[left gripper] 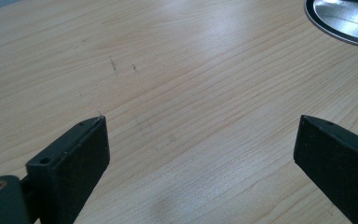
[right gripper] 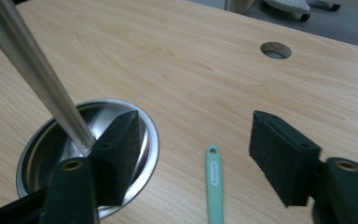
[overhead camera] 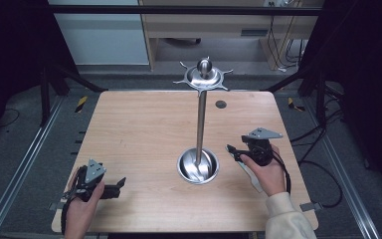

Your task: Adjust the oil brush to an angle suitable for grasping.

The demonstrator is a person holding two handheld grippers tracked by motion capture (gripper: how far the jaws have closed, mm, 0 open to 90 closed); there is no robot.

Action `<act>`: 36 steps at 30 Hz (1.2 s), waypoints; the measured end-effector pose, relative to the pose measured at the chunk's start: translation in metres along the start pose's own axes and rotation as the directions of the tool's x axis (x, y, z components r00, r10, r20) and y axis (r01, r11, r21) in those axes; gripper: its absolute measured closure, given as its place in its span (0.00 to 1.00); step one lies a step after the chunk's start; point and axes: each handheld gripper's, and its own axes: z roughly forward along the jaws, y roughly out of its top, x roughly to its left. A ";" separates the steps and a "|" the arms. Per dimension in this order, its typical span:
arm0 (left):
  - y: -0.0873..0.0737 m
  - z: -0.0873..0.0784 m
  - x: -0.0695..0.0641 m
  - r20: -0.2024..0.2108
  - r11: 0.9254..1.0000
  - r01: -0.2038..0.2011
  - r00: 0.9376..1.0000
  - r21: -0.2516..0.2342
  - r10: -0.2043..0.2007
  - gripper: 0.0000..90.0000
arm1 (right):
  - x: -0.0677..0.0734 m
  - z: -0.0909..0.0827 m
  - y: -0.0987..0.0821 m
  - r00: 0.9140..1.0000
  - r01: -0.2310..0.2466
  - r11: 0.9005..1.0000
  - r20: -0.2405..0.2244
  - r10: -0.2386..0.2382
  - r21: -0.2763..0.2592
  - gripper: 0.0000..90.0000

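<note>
A steel stand rises from a round dish base [overhead camera: 198,167] on the wooden table; its thin pole [overhead camera: 200,122] carries a hooked disc with a ball on top [overhead camera: 204,74]. My right gripper [overhead camera: 231,148] is just right of the base, its jaws open. In the right gripper view a mint-green utensil handle [right gripper: 213,179] lies on the table under the gap of the right gripper [right gripper: 196,121], touching neither pad, with the base [right gripper: 149,140] and pole [right gripper: 37,74] behind the left jaw. My left gripper [overhead camera: 122,183] rests near the front left edge, open, with bare wood between the jaws of the left gripper [left gripper: 203,120].
A round cable hole [overhead camera: 221,104] sits in the table's far side, right of the pole. The base's rim [left gripper: 340,23] lies ahead and to the right of the left gripper. Black frame bars and cables surround the table [overhead camera: 129,129].
</note>
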 end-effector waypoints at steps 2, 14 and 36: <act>0.000 0.000 0.000 -0.001 1.000 -0.001 1.000 -0.001 0.001 0.03 | 0.002 0.001 0.000 1.000 0.024 1.000 -0.003 -0.024 0.005 0.45; -0.002 0.000 0.001 -0.009 1.000 0.008 1.000 0.008 -0.008 0.03 | 0.003 0.033 0.009 0.993 0.120 0.978 -0.011 -0.120 0.169 0.77; 0.000 0.001 -0.003 0.004 1.000 -0.002 1.000 0.003 0.002 0.03 | 0.001 0.060 -0.028 0.990 0.120 0.919 0.022 -0.138 0.375 1.00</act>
